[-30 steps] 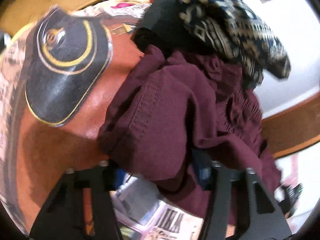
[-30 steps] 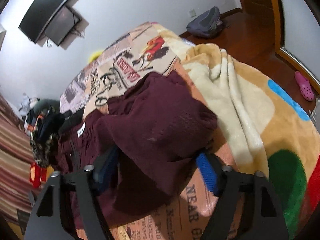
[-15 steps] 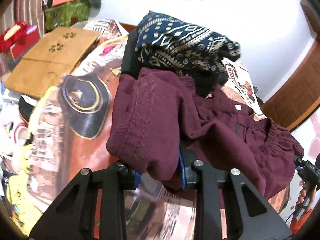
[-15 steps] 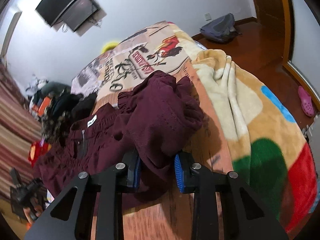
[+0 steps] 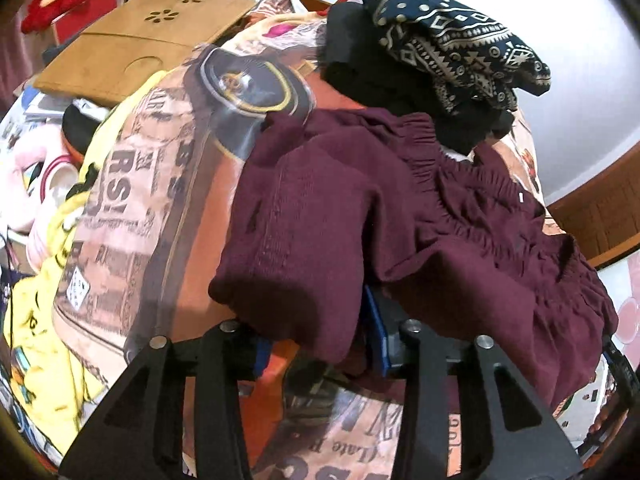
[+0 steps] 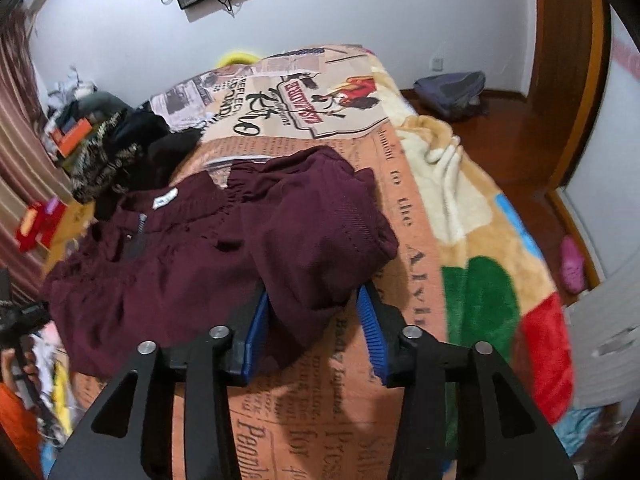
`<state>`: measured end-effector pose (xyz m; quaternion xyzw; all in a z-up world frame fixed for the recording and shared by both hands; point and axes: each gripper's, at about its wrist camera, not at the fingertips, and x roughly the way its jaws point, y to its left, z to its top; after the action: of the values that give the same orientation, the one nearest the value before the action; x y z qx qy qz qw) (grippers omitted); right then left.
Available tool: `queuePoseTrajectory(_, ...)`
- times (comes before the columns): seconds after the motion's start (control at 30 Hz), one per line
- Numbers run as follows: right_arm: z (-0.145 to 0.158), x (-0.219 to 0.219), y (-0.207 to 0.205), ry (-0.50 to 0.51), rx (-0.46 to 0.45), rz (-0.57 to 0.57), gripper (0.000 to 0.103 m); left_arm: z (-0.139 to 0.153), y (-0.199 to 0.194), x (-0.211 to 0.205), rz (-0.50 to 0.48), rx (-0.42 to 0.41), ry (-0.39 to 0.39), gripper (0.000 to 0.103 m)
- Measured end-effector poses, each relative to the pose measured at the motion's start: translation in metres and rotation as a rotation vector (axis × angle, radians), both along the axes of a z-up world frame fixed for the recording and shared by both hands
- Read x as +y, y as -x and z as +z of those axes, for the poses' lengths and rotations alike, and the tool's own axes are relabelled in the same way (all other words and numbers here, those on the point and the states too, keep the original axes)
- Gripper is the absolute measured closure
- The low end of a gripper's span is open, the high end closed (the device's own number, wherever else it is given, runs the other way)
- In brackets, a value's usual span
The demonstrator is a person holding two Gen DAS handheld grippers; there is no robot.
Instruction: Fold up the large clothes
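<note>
A large maroon knit garment (image 5: pixel 400 216) lies spread on the printed bedspread (image 5: pixel 160 184); it also shows in the right wrist view (image 6: pixel 192 264). My left gripper (image 5: pixel 316 344) is open, its blue pads wide apart, with one folded end of the garment draped between the fingers. My right gripper (image 6: pixel 312 332) is open too, with the other end of the garment (image 6: pixel 320 240) lying loose between its blue pads (image 6: pixel 370 332).
A pile of black and navy patterned clothes (image 5: pixel 440 48) sits at the garment's far edge. A wooden lap tray (image 5: pixel 132 40) and clutter lie left. A fleece blanket (image 6: pixel 480 240) covers the bed's right side, a backpack (image 6: pixel 452 94) is on the floor.
Both grippers went from open to shut on the garment's ends and have now opened again. The garment has been drawn out and laid flatter on the bed.
</note>
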<state>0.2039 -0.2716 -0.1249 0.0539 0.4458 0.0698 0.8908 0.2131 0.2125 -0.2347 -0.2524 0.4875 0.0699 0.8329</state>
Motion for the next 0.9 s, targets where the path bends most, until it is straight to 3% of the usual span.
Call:
queuePoseTrajectory(0.13,0.016,0.006,0.014,0.083,-0.056,0.011,0.048,0.009,0.008,-0.008,-0.016,0.007,-0.055,0.058)
queuePoseTrajectory(0.37,0.045,0.022,0.024,0.120,-0.158,0.068,0.037,0.031,0.028,-0.012,-0.004,-0.006,-0.109,0.053)
queuePoseTrajectory(0.53,0.063,0.052,0.021,0.117,-0.229,0.140,0.028,0.060,0.049,-0.014,0.036,-0.110,-0.141,0.022)
queuePoseTrajectory(0.63,0.066,0.078,0.015,0.107,-0.252,0.199,0.021,0.066,0.056,-0.016,0.054,-0.155,-0.059,0.008)
queuePoseTrajectory(0.8,0.047,0.127,0.001,0.100,-0.221,0.316,0.021,0.040,0.041,-0.027,0.003,-0.125,0.099,0.008)
queuePoseTrajectory(0.9,0.031,0.149,-0.002,0.111,-0.183,0.377,0.021,0.013,0.031,-0.024,0.049,-0.074,0.184,0.008)
